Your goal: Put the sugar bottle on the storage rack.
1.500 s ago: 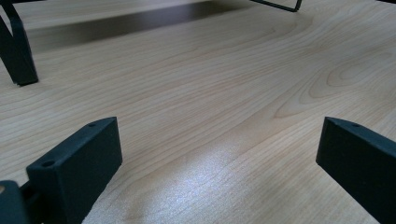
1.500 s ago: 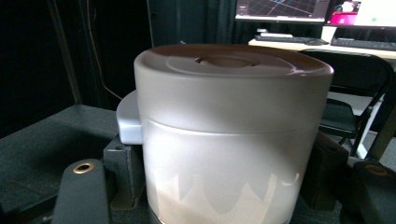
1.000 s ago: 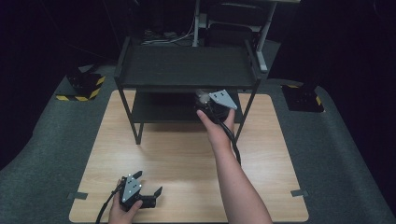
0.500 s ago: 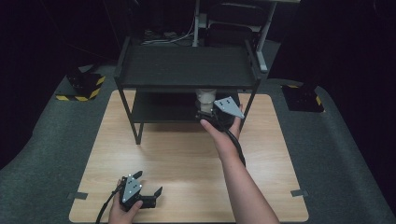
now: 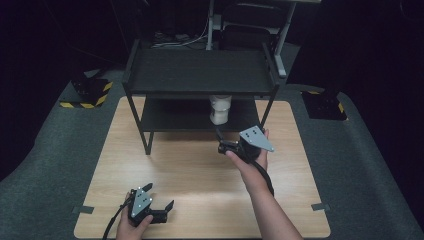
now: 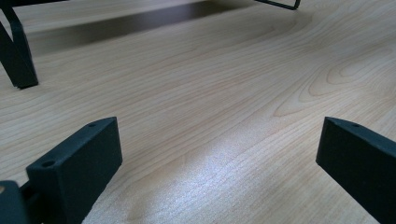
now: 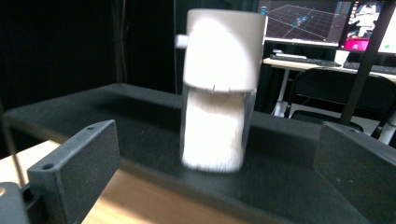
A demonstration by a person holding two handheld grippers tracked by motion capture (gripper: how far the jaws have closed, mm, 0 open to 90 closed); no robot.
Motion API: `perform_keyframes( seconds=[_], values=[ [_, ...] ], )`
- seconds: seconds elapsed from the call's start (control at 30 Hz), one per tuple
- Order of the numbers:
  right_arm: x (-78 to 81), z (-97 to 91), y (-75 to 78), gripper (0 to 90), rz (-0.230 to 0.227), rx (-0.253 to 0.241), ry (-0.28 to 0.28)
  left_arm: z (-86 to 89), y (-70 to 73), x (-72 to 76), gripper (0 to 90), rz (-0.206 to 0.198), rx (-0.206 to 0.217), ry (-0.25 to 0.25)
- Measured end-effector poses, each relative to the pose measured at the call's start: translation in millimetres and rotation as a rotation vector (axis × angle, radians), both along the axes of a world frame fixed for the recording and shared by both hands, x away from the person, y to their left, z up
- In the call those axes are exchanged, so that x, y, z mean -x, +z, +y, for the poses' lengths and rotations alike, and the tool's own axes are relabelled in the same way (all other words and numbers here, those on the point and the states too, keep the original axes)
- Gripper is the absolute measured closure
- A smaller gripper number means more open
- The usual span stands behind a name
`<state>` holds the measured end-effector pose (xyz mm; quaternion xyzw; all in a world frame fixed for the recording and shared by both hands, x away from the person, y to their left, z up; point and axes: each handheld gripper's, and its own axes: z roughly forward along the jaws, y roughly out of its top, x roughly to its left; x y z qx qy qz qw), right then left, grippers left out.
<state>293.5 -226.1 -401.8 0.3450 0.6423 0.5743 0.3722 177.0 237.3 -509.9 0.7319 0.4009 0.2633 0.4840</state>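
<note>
In the high view there is one wooden table [image 5: 200, 195], one black two-shelf rack [image 5: 200, 75] on its far half, one white jar [image 5: 220, 109] and two grippers. The jar stands upright on the rack's lower shelf, right of middle, its long axis vertical and its lid up under the top shelf. The right gripper [image 5: 223, 144] is held above the table just near of the rack, pointing far-left toward the jar and apart from it. The left gripper [image 5: 159, 200] sits low at the near-left of the table, jaws spread. In the left gripper view, its two jaws stand wide apart over bare tabletop [image 6: 210, 93], with one rack leg [image 6: 18, 60] at far left. In the right gripper view, the jaws are wide apart with nothing between them; the jar [image 7: 219, 88] stands upright ahead on the shelf [image 7: 140, 116], slightly blurred, and two monitors [image 7: 322, 23] glow behind at the right.
</note>
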Motion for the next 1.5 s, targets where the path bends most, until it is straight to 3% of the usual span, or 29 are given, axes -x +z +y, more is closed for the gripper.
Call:
perform_keyframes(
  seconds=[0.47, 0.87, 1.5],
  values=[
    [46.1, -44.6, -50.0, 0.3, 0.018, -0.014, 0.024, -0.6, -0.4, 0.9, 0.4, -0.006, -0.004, -0.001],
    [79.8, -83.5, -93.3, 0.2, 0.079, 0.002, -0.024, -1.5, -1.1, 2.5, 0.4, -0.016, -0.009, 0.0],
    [98.6, -111.0, -119.3, 0.3, 0.16, 0.055, -0.086, -1.4, -1.1, 2.4, 0.4, -0.015, -0.009, 0.0]
  ],
)
